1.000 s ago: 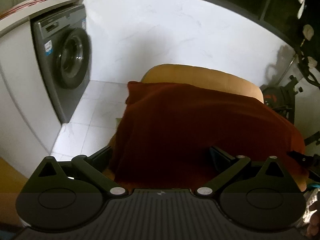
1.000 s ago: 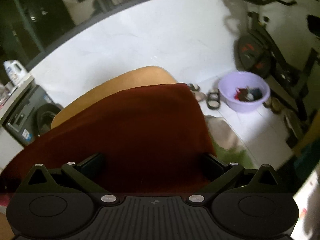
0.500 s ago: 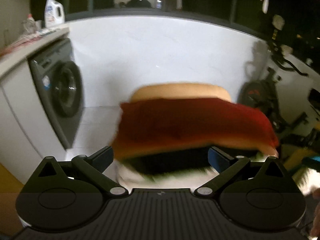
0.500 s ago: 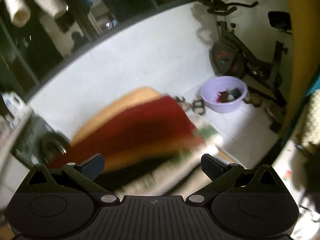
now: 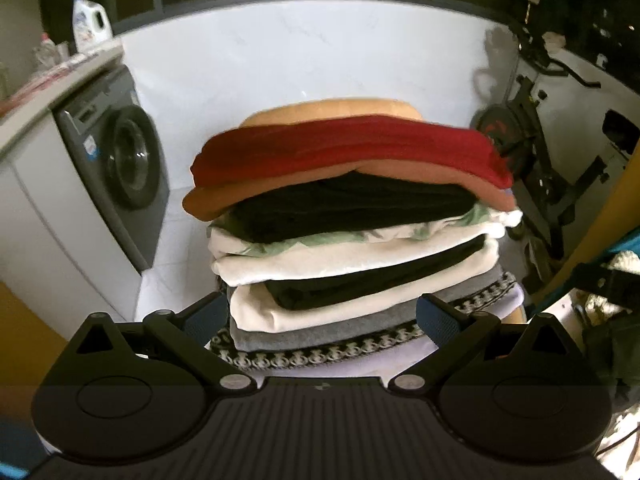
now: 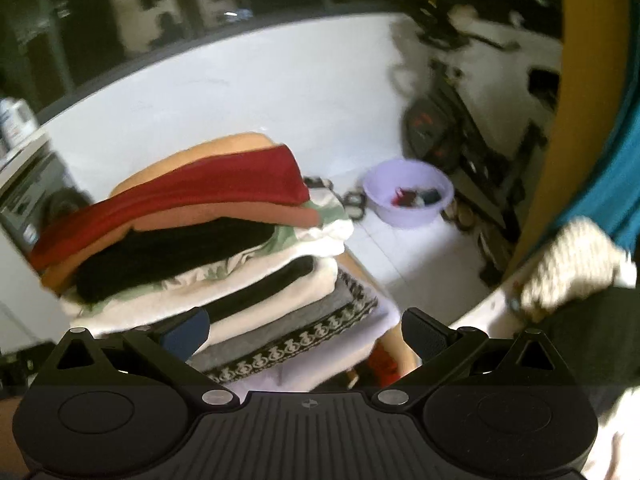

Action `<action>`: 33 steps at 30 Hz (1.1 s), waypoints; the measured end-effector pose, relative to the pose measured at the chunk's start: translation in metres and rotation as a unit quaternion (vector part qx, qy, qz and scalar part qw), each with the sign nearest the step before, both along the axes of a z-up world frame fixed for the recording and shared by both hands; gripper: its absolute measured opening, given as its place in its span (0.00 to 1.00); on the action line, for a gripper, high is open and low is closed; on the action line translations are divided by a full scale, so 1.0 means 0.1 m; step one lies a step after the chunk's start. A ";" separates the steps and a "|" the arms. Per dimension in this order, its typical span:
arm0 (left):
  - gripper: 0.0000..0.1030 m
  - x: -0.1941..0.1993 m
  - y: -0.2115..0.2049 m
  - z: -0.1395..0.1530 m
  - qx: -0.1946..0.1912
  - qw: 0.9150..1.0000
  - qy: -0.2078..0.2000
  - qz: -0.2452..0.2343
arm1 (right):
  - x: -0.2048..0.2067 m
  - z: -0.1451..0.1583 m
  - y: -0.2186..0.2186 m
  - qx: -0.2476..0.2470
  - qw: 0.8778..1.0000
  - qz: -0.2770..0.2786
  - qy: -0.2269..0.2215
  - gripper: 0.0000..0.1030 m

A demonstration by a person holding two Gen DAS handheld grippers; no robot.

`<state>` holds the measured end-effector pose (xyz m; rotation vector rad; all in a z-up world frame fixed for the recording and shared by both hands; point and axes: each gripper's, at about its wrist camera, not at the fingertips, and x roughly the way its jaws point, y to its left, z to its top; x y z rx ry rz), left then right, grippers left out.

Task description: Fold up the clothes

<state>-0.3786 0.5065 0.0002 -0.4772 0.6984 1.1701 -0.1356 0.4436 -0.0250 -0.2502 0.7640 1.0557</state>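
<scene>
A stack of folded clothes rests on a tan chair. A dark red garment lies on top, over rust, black, white, grey and patterned layers. My left gripper is open, level with the lower layers, its fingers apart on either side of the stack's front. In the right wrist view the same stack sits to the left, red garment uppermost. My right gripper is open too, near the patterned bottom layer, holding nothing.
A washing machine stands at the left under a counter with a detergent bottle. An exercise bike is at the right. A lilac basin sits on the white tiled floor. Teal fabric and a knitted item lie at the right.
Both grippers have dropped from above the red garment to beside the stack and pulled back. The red garment now lies free on top; the lower layers have come into view.
</scene>
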 end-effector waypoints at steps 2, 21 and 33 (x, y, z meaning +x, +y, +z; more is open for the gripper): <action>1.00 0.12 -0.25 0.04 0.006 1.000 -0.006 0.020 | 0.07 0.07 -0.23 0.010 0.999 0.026 -0.024 0.99; 1.00 0.90 -2.34 -0.02 -0.040 0.996 0.019 0.081 | 0.66 0.13 -2.16 0.037 0.988 0.141 -0.045 0.99; 1.00 0.60 -2.65 -0.01 -0.052 0.996 0.050 0.054 | 0.42 0.04 -2.30 -0.020 0.995 0.094 0.033 0.99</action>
